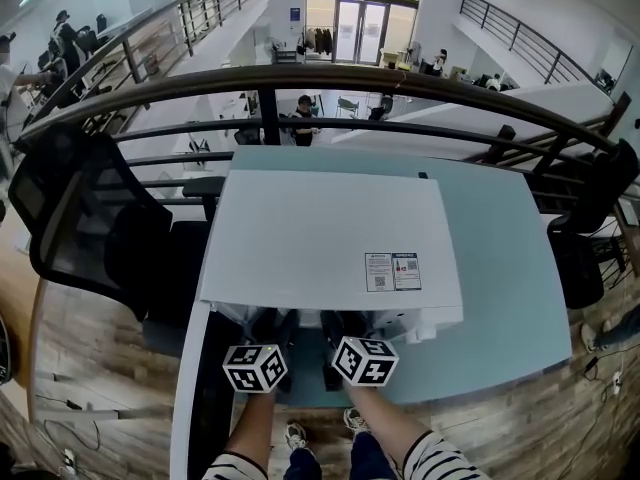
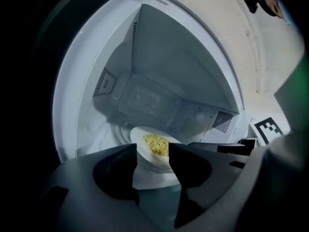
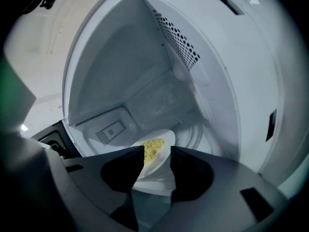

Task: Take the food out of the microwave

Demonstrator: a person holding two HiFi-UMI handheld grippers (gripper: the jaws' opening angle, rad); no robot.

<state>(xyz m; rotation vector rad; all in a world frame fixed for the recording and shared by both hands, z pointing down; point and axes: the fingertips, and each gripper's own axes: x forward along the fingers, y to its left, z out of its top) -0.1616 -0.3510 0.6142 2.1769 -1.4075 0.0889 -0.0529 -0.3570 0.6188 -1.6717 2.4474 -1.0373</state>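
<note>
Your left gripper (image 2: 152, 149) and right gripper (image 3: 158, 151) gape around a round white plate (image 2: 148, 162) of crumbly yellow food (image 2: 155, 143), seemingly without touching it.

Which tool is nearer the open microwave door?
Left. The left tool is close beside the door; the right tool is further right, with the left tool between it and the door.

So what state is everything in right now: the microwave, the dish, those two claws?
microwave: door open.
plate: inside the microwave, carrying yellow food.
left gripper: fingers apart, aimed at the plate.
right gripper: fingers apart, aimed at the plate.
</note>
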